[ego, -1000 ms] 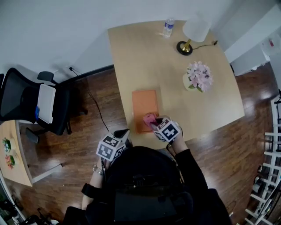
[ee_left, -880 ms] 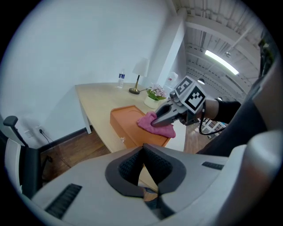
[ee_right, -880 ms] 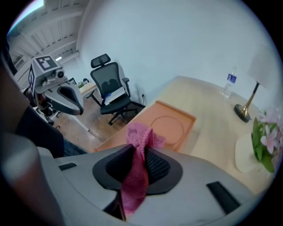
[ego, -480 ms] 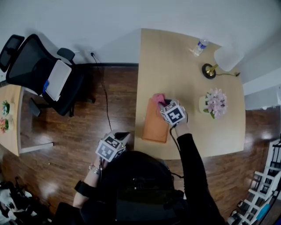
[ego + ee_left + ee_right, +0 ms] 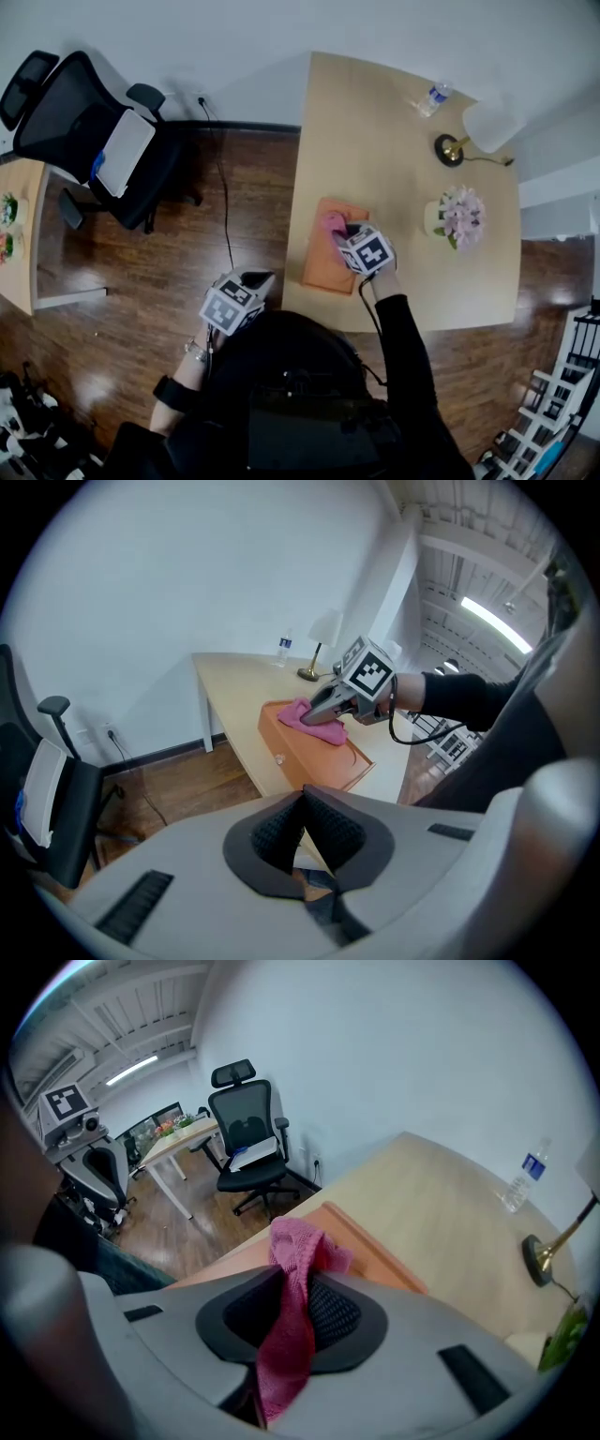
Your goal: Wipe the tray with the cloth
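An orange tray (image 5: 323, 267) lies on the wooden table (image 5: 394, 159) near its left edge. A pink cloth (image 5: 332, 225) rests on the tray's far half, and my right gripper (image 5: 343, 234) is shut on it. The right gripper view shows the cloth (image 5: 292, 1269) pinched between the pads and hanging over the tray (image 5: 375, 1252). In the left gripper view the tray (image 5: 314, 752), the cloth (image 5: 314, 722) and the right gripper (image 5: 319, 714) lie ahead. My left gripper (image 5: 261, 281) hangs beside the table over the floor, with its jaws (image 5: 302, 803) shut on nothing.
At the far end of the table stand a water bottle (image 5: 433, 97) and a lamp (image 5: 478, 127). A pot of pink flowers (image 5: 457, 217) sits to the right of the tray. A black office chair (image 5: 94, 141) stands on the wooden floor to the left.
My right gripper has slid the pink cloth from the tray's near end up to its far half. The left gripper has stayed by the body, off the table.
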A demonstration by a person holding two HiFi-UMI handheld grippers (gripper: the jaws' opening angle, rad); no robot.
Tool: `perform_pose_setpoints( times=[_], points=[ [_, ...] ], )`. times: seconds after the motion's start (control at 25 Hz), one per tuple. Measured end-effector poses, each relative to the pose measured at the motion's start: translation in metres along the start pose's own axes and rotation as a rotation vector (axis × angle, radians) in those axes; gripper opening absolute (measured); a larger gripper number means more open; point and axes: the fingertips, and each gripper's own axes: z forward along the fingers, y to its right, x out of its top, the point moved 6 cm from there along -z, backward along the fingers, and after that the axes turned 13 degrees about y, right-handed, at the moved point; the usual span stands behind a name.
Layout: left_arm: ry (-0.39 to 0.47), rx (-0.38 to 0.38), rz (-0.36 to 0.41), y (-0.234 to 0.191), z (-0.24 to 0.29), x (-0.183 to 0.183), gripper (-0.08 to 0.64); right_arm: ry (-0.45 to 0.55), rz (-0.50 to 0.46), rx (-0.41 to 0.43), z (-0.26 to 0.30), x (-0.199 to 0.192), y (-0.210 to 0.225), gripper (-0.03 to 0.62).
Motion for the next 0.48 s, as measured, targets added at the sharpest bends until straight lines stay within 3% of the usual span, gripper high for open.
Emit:
perform_pose_setpoints(
  times=[0.28,0.48],
  points=[
    [-0.005,-0.044,0.046,0.007,0.007,0.005,0.002,-0.032,0.011,0.067,-0.024,-0.034,-0.061,0.083],
    [-0.022,-0.083,0.073,0.014,0.015,0.006,0.002,-0.030,0.041,0.064,-0.034,-0.049,-0.085,0.083]
  ],
)
